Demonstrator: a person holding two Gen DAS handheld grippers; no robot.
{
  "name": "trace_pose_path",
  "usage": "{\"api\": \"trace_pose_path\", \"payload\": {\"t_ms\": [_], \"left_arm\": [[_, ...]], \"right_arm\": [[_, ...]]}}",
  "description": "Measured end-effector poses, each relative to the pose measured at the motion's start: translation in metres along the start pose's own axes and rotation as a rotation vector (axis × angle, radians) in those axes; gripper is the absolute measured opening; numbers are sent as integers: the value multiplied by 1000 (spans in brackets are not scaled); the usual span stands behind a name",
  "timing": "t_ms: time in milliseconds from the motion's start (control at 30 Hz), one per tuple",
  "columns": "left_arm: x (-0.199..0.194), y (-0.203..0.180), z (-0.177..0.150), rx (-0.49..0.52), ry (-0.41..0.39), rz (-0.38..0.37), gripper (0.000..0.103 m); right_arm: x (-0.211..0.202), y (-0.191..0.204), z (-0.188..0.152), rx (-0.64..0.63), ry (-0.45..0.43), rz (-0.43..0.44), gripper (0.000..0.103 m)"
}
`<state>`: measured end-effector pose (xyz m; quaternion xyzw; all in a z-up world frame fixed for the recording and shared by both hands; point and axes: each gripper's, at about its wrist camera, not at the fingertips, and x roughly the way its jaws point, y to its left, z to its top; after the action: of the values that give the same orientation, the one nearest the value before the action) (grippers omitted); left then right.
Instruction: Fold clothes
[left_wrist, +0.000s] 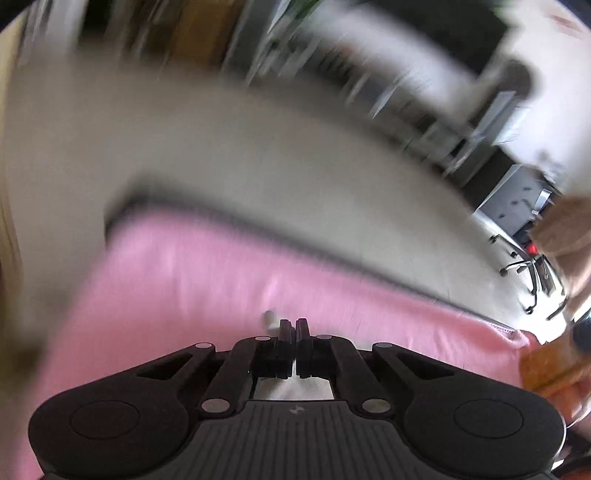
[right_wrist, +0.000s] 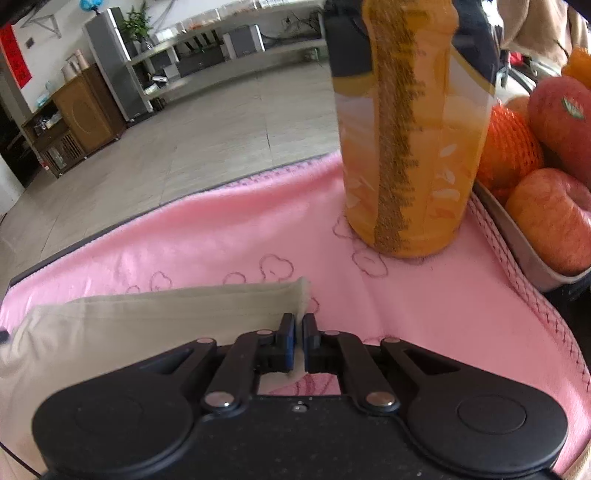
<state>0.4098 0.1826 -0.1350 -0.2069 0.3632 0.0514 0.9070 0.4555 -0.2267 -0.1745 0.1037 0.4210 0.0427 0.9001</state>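
Fingers of the right gripper (right_wrist: 298, 341) pressed together on the corner of a beige, smooth-woven cloth garment (right_wrist: 147, 314), a thin fold of that fabric visible between the blue pads. Fingers of the left gripper (left_wrist: 294, 345) also drawn together, almost touching, with a pale strip just behind them in the left wrist view; too blurred by motion to tell whether that strip is fabric held in the jaws or only something lying below. Beige garment lying on a pink soft cloth with stitched heart outlines (right_wrist: 424, 314), spread over the table, with one straight doubled edge running from the held corner to the left, so at least one layer seems laid over another. Hard to judge further: could be a fold being brought over now, could equally be a nearly finished bundle being straightened or lifted away. Most of the garment hidden under the gripper body, so number of folds not countable. Near the held corner, but apart from it, a tall orange juice bottle with a yellow label (right_wrist: 406, 147) standing on the pink cloth, and just beside it a metal tray of apples and netted oranges (right_wrist: 517, 236); worth keeping the fabric from sweeping against the bottle.
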Motion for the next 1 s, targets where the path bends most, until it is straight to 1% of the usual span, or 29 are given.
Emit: {"api": "trace_pose_path", "payload": {"t_ms": [67,100,133,167,200,233,267,300,333,367,400,467,600,667,700,733,767,800,833,867,933,1000], "left_arm": [[-22,-6,-10,83,-107,-20,0],[-23,-4,-14,99,-111,13,0],[-23,-3,-18,113,-113,48,2],[-17,1,-21,129,-75,102,9],[-7,7,-23,126,-8,146,15],[-1,15,-23,100,42,164,33],[2,24,-23,54,64,161,39],[1,33,-22,0,60,142,40],[-1,42,-20,-58,51,106,44],[0,46,-17,-94,50,84,49],[2,48,-13,-116,51,69,49],[11,44,-7,-111,75,66,52],[39,24,-1,-49,129,78,51],[51,15,-1,-18,144,91,43],[56,10,-2,13,135,106,40],[60,6,-3,45,125,121,34],[65,2,-3,77,116,136,26],[67,-3,-5,121,106,157,20],[69,-8,-7,165,96,178,10],[66,-11,-7,179,74,187,6],[60,-15,-9,204,28,205,5],[54,-19,-9,225,-9,225,5]], "right_arm": [[-2,-1,1,4,-9,13,4],[-2,-3,2,13,-9,17,4],[-2,-4,3,22,-10,22,4],[-2,-5,4,31,-10,27,4],[-3,-6,5,40,-11,32,5],[-3,-8,6,49,-11,36,6],[-3,-9,7,58,-12,41,7],[-3,-10,8,67,-12,46,11],[-4,-12,9,76,-13,51,19],[-4,-13,10,85,-13,55,23],[-4,-14,11,94,-14,60,29],[-5,-17,13,112,-15,70,32],[-6,-22,17,148,-17,89,32],[-6,-23,18,147,-29,88,32],[-6,-24,18,144,-38,86,32],[-6,-24,18,140,-46,85,32],[-6,-25,18,137,-54,83,32],[-6,-26,18,131,-61,80,32],[-7,-26,18,126,-69,75,32],[-7,-27,18,126,-76,73,32],[-7,-31,19,130,-92,71,32],[-3,-32,19,134,-77,76,32]]}}
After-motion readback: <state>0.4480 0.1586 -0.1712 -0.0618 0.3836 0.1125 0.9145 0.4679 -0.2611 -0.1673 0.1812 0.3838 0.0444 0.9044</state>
